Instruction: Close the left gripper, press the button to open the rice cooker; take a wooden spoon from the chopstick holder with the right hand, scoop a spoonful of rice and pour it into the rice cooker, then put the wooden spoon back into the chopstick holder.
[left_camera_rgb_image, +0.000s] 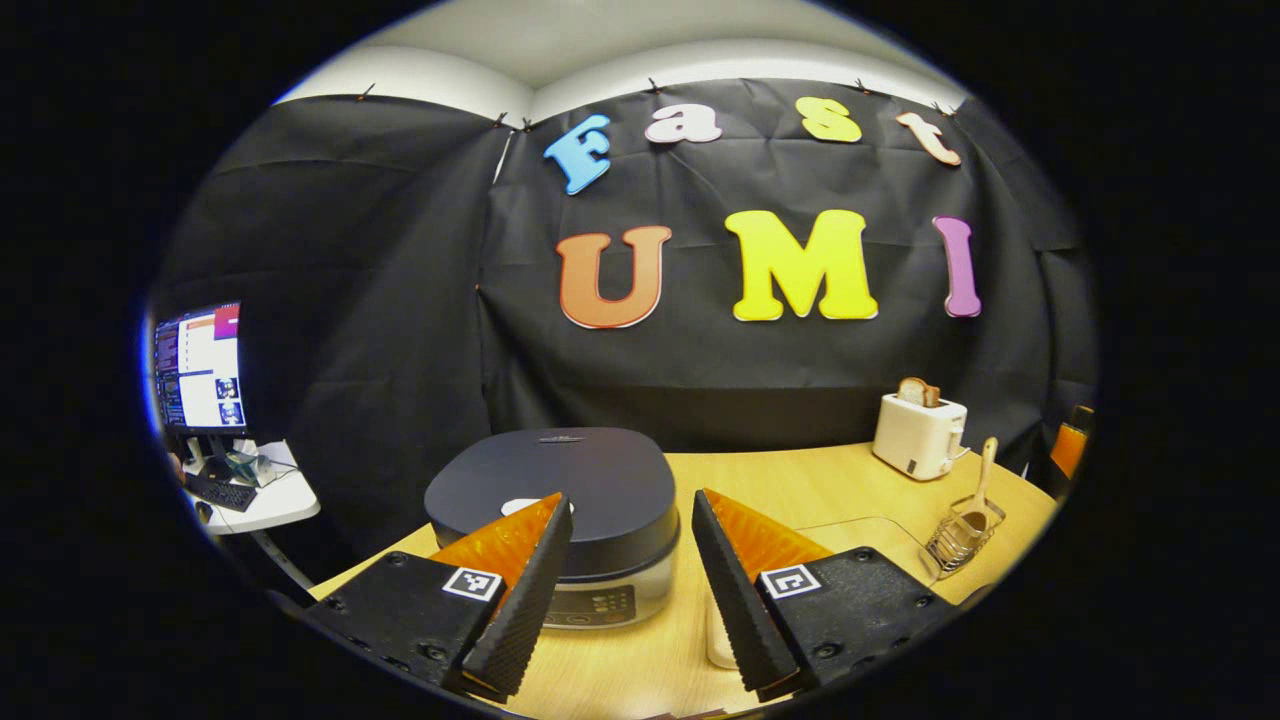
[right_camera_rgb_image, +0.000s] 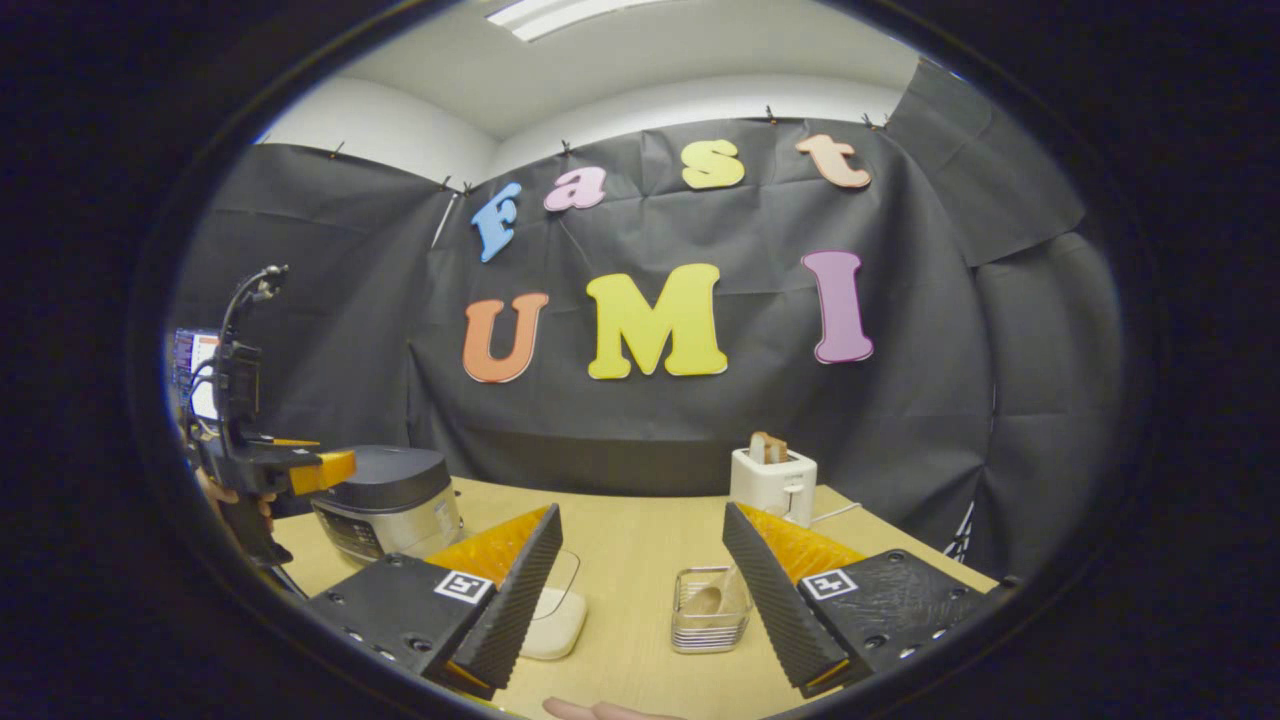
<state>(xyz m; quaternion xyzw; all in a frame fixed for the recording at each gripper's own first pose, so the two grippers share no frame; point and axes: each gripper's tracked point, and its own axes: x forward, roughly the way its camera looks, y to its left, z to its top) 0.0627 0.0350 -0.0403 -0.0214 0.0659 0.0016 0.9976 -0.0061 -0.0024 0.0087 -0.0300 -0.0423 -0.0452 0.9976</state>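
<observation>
The rice cooker (left_camera_rgb_image: 560, 490), dark lid down on a silver body, stands just ahead of my left gripper (left_camera_rgb_image: 630, 600), whose fingers (left_camera_rgb_image: 520, 590) are spread wide with nothing between them. The wire chopstick holder (left_camera_rgb_image: 960, 535) sits far right with the wooden spoon (left_camera_rgb_image: 985, 480) standing in it. In the right gripper view the holder (right_camera_rgb_image: 710, 608) lies low between the fingers of my open right gripper (right_camera_rgb_image: 645, 600), a little ahead of them, with the spoon's bowl (right_camera_rgb_image: 705, 600) inside. The white rice container (right_camera_rgb_image: 550, 615) sits behind the left finger. The left gripper (right_camera_rgb_image: 300, 470) hovers beside the cooker (right_camera_rgb_image: 385, 500).
A white toaster (left_camera_rgb_image: 918, 435) with a slice of bread stands at the table's back right, also in the right gripper view (right_camera_rgb_image: 772, 480). A monitor (left_camera_rgb_image: 198, 368) sits on a small white side table at far left. A person's fingertip (right_camera_rgb_image: 600, 710) shows at the table's near edge.
</observation>
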